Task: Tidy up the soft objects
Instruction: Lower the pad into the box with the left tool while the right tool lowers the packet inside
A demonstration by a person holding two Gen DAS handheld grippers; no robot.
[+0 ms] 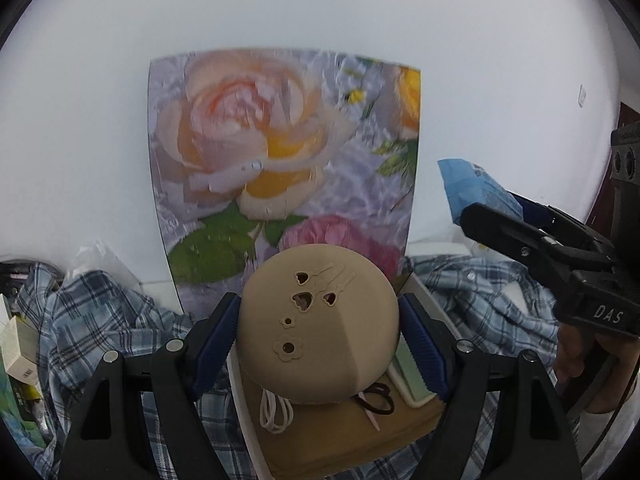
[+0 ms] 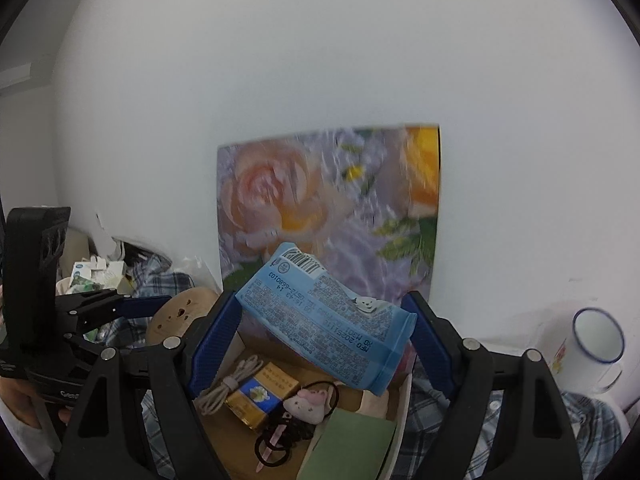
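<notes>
Left wrist view: two black gripper arms with blue ribbed pads fill the bottom, and the left gripper has its pads pressed against both sides of a tan dome-shaped soft object with heart and flower cut-outs. The jaws stand wide only because the dome itself is wide. It hangs just above an open box that holds a coiled white cord and black hair ties, so the hold looks meant for lowering it in. A plaid shirt lies crumpled around the box. Behind, a floral panel leans on the white wall. At right the other gripper enters, carrying something blue.

Right wrist view: again blue pads come nearest, and the right gripper clamps a blue soft pack printed with small text and a barcode (likely tissues or wipes). The pack is held tilted, barcode end up, over the same box, where a yellow carton, a bundled cord, a small pink plush and a green card already lie. A white enamel mug stands well apart at right. Both soft things, I judge, are poised for placing in the box.
</notes>
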